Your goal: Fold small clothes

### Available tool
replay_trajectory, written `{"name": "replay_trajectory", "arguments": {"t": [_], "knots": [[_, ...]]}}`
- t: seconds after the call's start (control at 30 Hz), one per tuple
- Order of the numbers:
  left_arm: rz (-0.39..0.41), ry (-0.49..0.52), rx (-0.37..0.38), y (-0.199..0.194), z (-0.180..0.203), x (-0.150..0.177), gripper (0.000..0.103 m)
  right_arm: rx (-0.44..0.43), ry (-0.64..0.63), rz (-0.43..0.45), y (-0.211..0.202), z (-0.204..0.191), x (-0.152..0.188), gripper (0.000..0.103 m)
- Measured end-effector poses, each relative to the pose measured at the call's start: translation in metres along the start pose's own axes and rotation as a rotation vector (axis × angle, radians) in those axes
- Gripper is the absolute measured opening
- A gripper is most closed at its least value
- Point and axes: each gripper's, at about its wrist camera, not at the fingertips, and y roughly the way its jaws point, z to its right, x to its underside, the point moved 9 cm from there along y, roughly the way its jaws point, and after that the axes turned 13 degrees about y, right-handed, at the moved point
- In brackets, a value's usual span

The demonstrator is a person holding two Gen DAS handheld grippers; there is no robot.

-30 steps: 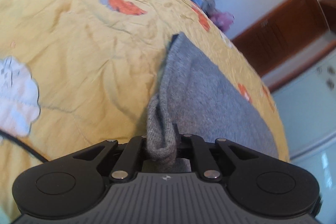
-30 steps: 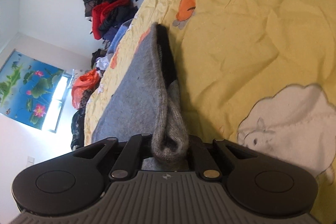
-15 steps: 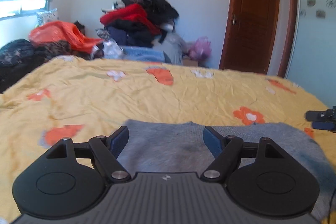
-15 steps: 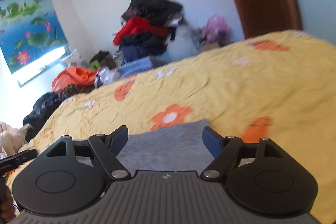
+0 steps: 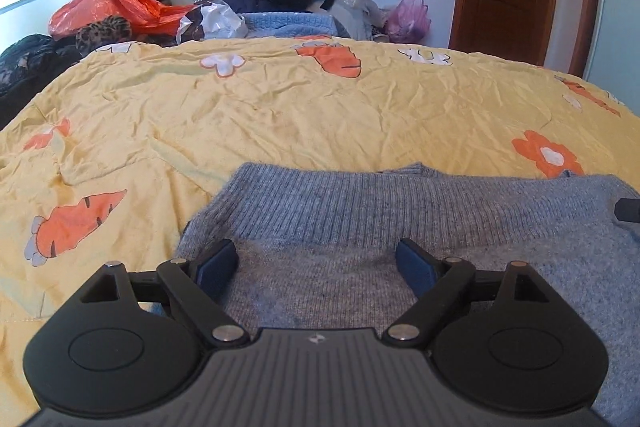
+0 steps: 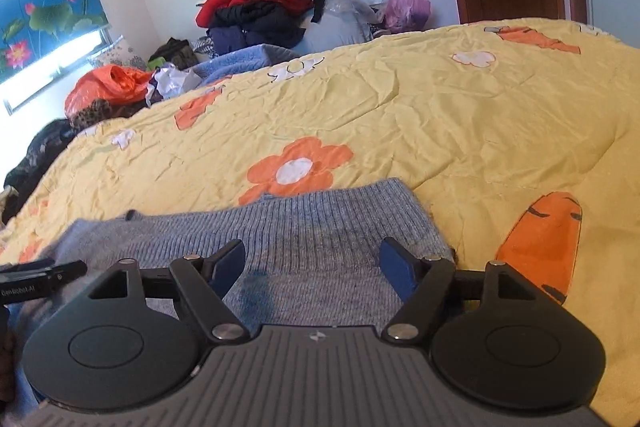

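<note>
Grey knit garment (image 5: 400,223): flat on yellow bedspread (image 5: 280,115), lower centre of frame. Left gripper (image 5: 318,267): jaws spread, opening, nothing pinched. Right gripper (image 6: 312,263): jaws apart, closing slightly, empty. Orange plastic bag (image 5: 108,7), upper left: contents indiscernible.

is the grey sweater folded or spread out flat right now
Folded. The grey sweater lies flat on the yellow quilt with its ribbed band doubled over on top and another edge peeking out beneath; neither claw grips it.
</note>
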Motion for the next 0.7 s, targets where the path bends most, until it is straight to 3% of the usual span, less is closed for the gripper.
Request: {"name": "replay_trajectory", "arguments": {"t": [0.1, 0.13, 0.23, 0.33, 0.43, 0.5, 0.7], "knots": [[0.03, 0.05, -0.106, -0.023, 0.002, -0.001, 0.088, 0.063, -0.041, 0.028, -0.016, -0.01, 0.003, 0.076], [0.044, 0.07, -0.122, -0.034, 0.006, -0.001, 0.089, 0.047, -0.064, 0.049, -0.027, -0.018, 0.005, 0.077], [0.056, 0.133, -0.078, -0.049, 0.025, 0.002, 0.091, -0.03, -0.123, 0.06, -0.046, -0.041, 0.014, 0.088], [0.045, 0.191, -0.103, -0.044, 0.034, 0.01, 0.091, 0.043, -0.213, 0.031, -0.033, -0.047, 0.02, 0.088], [0.036, 0.124, -0.069, -0.038, 0.027, 0.013, 0.092, 0.121, -0.197, -0.02, -0.01, -0.023, 0.026, 0.091], [0.029, 0.093, -0.042, -0.036, 0.022, 0.014, 0.093, 0.077, -0.14, -0.005, -0.011, -0.016, 0.017, 0.091], [0.016, 0.047, -0.003, -0.032, 0.018, 0.016, 0.094, 0.132, -0.154, -0.015, -0.011, -0.019, 0.018, 0.088]]}}
